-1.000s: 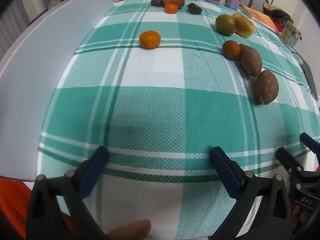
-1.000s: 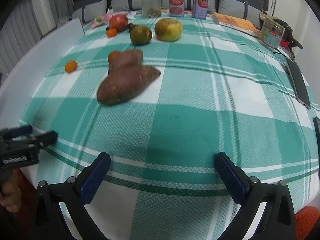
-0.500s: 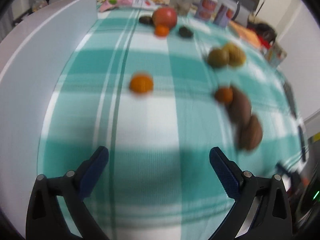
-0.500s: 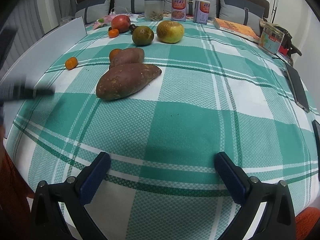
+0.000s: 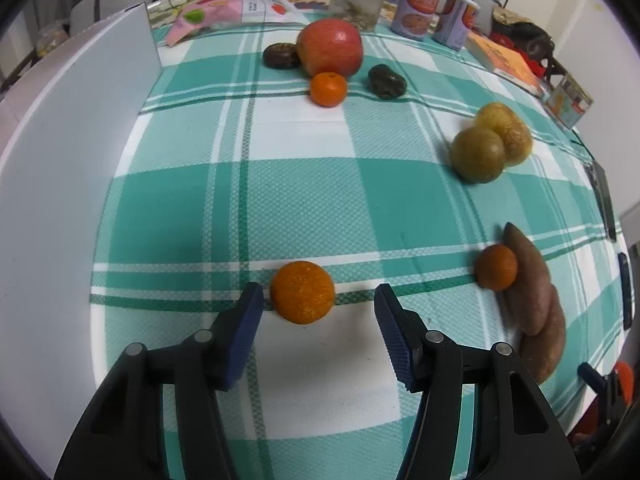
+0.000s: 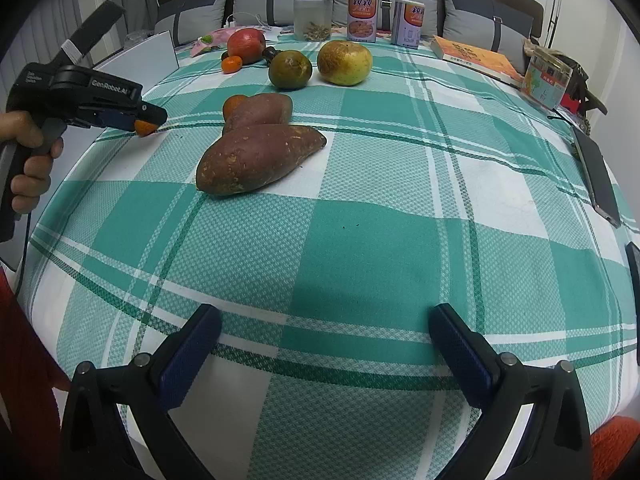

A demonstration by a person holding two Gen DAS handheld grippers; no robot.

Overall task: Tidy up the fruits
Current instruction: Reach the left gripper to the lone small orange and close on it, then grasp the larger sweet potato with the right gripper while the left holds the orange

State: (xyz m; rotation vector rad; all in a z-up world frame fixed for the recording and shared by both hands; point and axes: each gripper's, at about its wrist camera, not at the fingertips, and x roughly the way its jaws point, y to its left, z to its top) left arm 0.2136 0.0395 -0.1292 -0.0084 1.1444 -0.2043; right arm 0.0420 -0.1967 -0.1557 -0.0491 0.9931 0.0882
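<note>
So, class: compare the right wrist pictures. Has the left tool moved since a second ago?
Yes. The left tool has travelled up the cloth from the near table edge to the lone mandarin left of the sweet potatoes, jaws closing.

From my right wrist view the left hand-held gripper [image 6: 150, 120] covers most of the small orange [image 6: 145, 127], the front sweet potato [image 6: 258, 158] hides the base of the second [image 6: 260, 110], and the tin labels [image 6: 362, 18] are too small to read.
</note>
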